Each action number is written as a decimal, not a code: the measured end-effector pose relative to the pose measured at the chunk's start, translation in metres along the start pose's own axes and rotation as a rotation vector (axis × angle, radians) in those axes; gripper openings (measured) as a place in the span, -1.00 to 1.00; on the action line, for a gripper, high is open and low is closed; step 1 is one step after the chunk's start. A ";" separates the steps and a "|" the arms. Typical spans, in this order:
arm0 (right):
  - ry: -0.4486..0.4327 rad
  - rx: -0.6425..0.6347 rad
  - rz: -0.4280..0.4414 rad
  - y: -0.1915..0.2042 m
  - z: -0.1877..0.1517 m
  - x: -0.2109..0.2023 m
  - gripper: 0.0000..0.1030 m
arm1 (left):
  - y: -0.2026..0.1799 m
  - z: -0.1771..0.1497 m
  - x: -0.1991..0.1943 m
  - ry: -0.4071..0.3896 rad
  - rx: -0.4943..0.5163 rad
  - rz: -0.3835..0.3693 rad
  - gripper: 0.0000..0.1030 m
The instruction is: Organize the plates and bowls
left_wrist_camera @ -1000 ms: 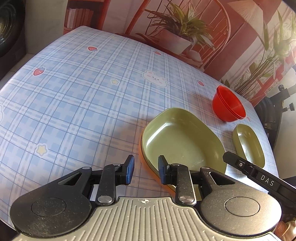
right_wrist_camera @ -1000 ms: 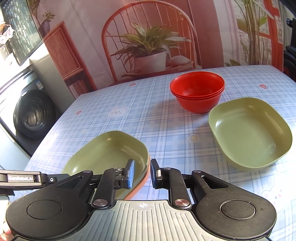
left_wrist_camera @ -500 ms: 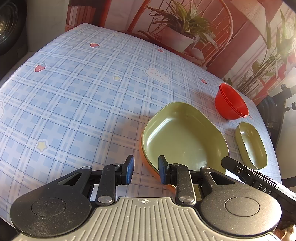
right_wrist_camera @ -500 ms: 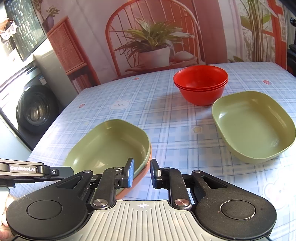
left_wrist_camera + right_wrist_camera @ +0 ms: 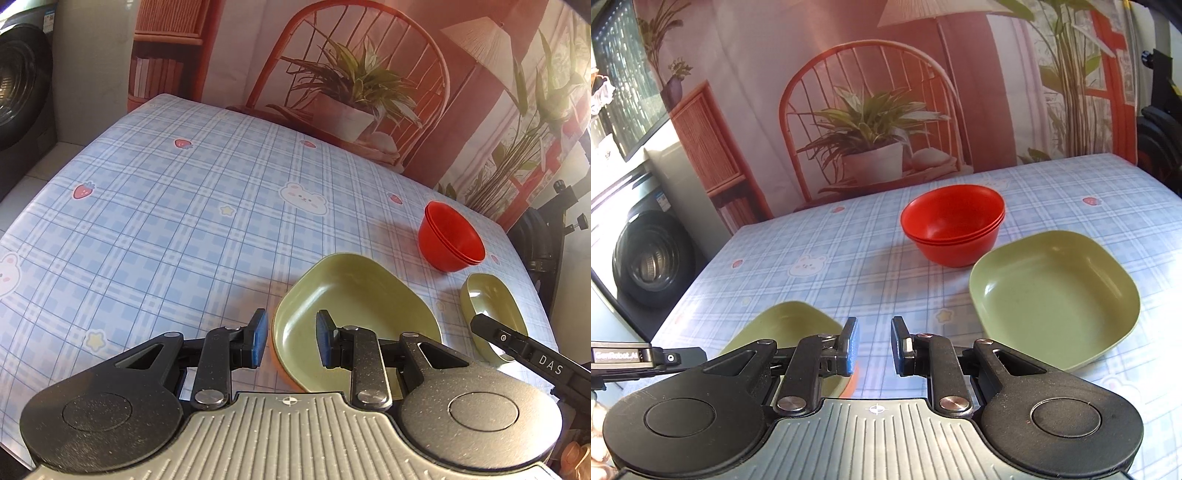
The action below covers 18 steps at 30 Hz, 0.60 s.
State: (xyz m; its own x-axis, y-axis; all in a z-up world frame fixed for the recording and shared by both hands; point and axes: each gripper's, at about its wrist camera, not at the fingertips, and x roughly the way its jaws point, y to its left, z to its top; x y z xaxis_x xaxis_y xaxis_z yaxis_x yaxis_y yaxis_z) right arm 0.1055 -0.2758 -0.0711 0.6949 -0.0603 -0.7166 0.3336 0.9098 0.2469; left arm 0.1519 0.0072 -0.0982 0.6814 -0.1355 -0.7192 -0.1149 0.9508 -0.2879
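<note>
A green plate [image 5: 354,317] lies stacked on an orange plate [image 5: 282,371] on the checked tablecloth [image 5: 166,240]. My left gripper [image 5: 291,338] hovers over the stack's near left rim, jaws a little apart and gripping nothing. A stack of red bowls [image 5: 450,240] stands behind, and a second green plate [image 5: 491,314] lies to the right. In the right wrist view my right gripper [image 5: 875,347] is narrowly open and empty, with the stacked green plate [image 5: 790,325] behind its left finger. The second green plate [image 5: 1052,295] lies to the right and the red bowls [image 5: 955,229] stand ahead.
A printed backdrop with a chair and a plant [image 5: 871,140] hangs behind the table's far edge. A washing machine [image 5: 646,258] stands off the table's left side. Black stand gear [image 5: 546,236] sits past the right edge. Bare tablecloth stretches left of the plates.
Both views have tipped upward, showing more of the backdrop. The right gripper has drawn back and up, so the plate stack sits lower behind its fingers. No dish has moved.
</note>
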 end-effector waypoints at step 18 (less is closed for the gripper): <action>-0.289 0.079 -0.213 -0.109 0.069 -0.053 -0.64 | -0.075 0.061 0.008 -0.091 0.039 -0.164 -0.43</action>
State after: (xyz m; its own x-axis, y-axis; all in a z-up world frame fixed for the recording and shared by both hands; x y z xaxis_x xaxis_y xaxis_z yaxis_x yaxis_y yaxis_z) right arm 0.0767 -0.4004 -0.0154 0.7522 -0.3685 -0.5462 0.5303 0.8306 0.1700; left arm 0.2100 -0.0476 -0.0433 0.7517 -0.2654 -0.6038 0.0299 0.9282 -0.3708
